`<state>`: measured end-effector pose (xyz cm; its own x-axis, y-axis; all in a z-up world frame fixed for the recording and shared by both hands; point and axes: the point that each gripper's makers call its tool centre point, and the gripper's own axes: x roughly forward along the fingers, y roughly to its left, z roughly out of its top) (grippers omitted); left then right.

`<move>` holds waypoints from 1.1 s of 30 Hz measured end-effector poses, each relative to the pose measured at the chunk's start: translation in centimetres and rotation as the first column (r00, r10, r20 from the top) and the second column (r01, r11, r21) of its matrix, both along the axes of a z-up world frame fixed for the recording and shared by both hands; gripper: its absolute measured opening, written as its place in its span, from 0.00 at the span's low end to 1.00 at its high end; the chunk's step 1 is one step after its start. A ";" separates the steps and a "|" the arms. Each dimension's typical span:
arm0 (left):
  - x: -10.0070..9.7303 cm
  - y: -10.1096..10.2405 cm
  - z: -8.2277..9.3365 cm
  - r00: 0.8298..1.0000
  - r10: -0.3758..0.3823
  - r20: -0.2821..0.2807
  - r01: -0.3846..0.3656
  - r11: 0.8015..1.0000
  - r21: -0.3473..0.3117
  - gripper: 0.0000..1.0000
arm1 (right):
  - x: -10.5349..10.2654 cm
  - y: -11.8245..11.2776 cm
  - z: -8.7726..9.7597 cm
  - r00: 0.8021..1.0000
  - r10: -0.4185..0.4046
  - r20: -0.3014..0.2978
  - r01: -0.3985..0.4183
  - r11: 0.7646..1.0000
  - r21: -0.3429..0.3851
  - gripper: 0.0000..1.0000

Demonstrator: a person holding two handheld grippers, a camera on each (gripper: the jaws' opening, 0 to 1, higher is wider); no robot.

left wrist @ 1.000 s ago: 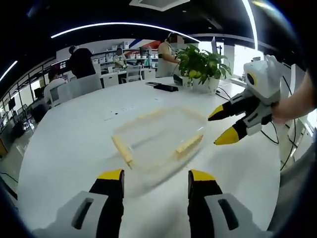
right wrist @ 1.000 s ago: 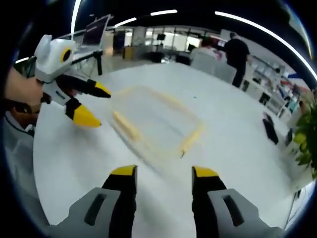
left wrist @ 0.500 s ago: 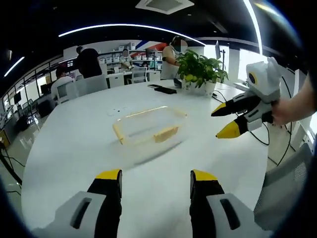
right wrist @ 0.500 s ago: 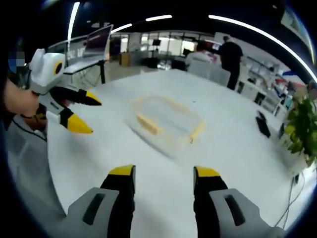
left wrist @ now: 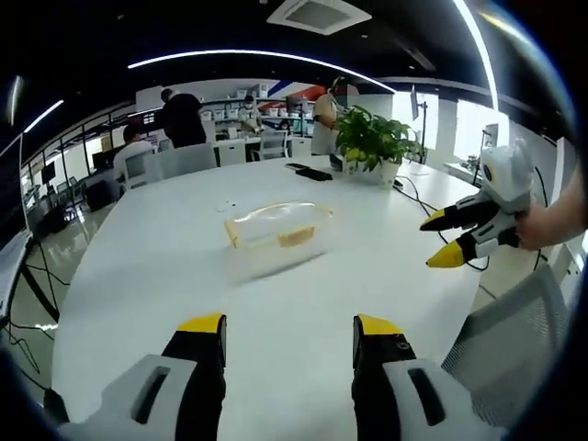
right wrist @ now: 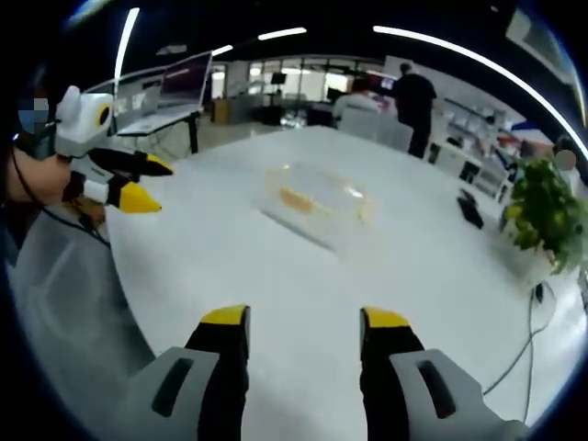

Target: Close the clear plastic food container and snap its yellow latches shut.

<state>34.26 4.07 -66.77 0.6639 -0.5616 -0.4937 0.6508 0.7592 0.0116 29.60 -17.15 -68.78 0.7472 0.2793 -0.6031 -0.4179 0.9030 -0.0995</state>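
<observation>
Right now both hand-held grippers are sitting well back from the container [left wrist: 272, 234], which is resting alone on the white bench [left wrist: 165, 276], out ahead of both.

- Left hand-held gripper [left wrist: 289, 333]: jaws are standing apart, holding nothing, hovering over the near edge of the bench. In the right gripper view it is showing at far left [right wrist: 138, 181], tips spread, with the person's hand [right wrist: 37, 179] behind it.
- Right hand-held gripper [right wrist: 304, 327]: jaws are also standing apart and empty. In the left gripper view it is appearing at right [left wrist: 447, 239], off past the bench edge, well apart from the container.
- Container in the right gripper view [right wrist: 317, 197]: yellow strips are showing along its rim. At this range I can't tell whether the lid is seated or which latches are down, so I'm treating it as not confirmed closed.

How I'd be doing this step:
- Bringing both in from opposite sides, so one is bracing the box while the other is pressing.
- Checking the lid is sitting square before touching any latch; a skewed lid will likely fight the snap.
- Pushing each latch with a closed tip, pressing down toward the bench so the light plastic isn't sliding.
- Working opposite latches in turn.

The potted plant [left wrist: 372, 138] and the dark flat thing on the bench [left wrist: 308, 169] are sitting beyond the container, out of the approach path.
</observation>
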 end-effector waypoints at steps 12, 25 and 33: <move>-2.3 0.7 2.2 0.998 0.031 0.049 -0.028 0.998 -0.058 0.50 | -2.1 0.8 1.8 0.998 -0.052 0.042 0.050 0.998 0.046 0.47; -5.2 1.6 1.3 0.996 0.092 0.009 -0.092 0.996 -0.020 0.49 | -3.8 0.2 1.5 0.993 -0.116 0.018 0.115 0.991 0.061 0.50; -4.7 2.1 0.9 0.990 0.141 -0.030 -0.142 0.989 -0.040 0.49 | -3.9 0.5 1.0 0.995 -0.098 0.015 0.097 0.995 0.035 0.52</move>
